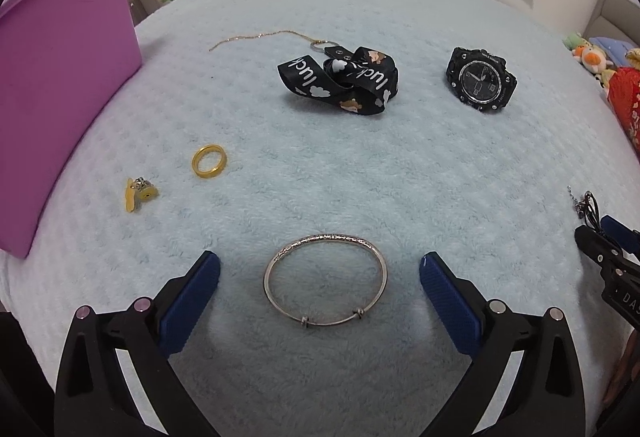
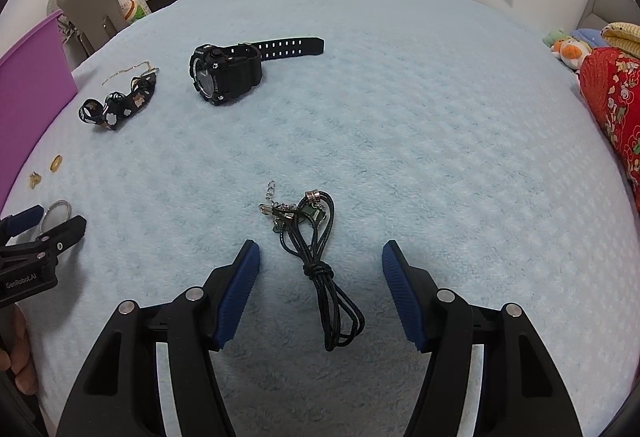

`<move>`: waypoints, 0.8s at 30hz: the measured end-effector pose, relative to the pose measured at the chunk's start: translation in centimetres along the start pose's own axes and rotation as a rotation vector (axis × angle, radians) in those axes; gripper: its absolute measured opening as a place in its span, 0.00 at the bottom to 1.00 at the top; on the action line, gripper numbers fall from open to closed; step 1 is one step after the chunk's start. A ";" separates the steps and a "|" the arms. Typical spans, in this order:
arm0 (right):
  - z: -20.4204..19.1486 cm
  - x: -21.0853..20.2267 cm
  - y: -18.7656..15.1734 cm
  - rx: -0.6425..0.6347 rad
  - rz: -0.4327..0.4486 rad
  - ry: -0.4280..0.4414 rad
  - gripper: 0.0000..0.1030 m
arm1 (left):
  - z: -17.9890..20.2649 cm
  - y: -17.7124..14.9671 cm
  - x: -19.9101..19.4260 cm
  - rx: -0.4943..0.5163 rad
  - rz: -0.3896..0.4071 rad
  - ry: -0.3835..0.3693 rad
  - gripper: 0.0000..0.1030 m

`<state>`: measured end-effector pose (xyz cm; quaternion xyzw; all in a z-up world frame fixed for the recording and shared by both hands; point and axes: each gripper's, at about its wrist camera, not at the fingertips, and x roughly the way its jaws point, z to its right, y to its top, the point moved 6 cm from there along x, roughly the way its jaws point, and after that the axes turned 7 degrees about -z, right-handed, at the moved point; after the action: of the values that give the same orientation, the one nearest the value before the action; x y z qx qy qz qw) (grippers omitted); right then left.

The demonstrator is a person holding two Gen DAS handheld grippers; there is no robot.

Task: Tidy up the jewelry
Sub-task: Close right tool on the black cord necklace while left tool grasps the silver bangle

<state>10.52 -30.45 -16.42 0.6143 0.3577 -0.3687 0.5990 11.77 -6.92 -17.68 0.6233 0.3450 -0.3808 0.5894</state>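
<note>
Both tools released, left (image 1: pixel 320 277) around bangle (image 1: pixel 325 280) (purple bin (image 1: pixel 60 97) beside).

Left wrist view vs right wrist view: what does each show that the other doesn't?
Only the left wrist view: the black watch's dial face-on, and the whole silver bangle lying between the open left gripper's blue pads.

Only the right wrist view: the watch's outstretched strap, and the full coiled black cord necklace between the open right gripper's pads.

Both: the printed black lanyard, small gold ring, purple bin and pale blue fleece blanket.
</note>
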 end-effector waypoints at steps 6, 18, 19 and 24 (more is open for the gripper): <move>-0.2 0.0 -0.4 0.003 0.025 -0.008 0.59 | 0.3 -0.5 -0.2 -0.001 0.028 0.006 0.95; -0.4 0.0 -0.4 -0.007 0.030 -0.018 0.58 | 0.2 -0.5 -0.3 -0.002 0.023 0.007 0.94; -0.4 0.0 -0.4 -0.007 0.030 -0.018 0.58 | 0.1 -0.5 -0.2 -0.001 0.022 0.008 0.94; -0.5 -0.1 -0.4 -0.009 0.030 -0.021 0.54 | 0.1 -0.3 -0.3 0.002 0.021 0.011 0.92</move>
<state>10.14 -29.89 -16.53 0.6129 0.3437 -0.3646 0.6110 11.33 -7.01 -17.57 0.6298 0.3412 -0.3716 0.5907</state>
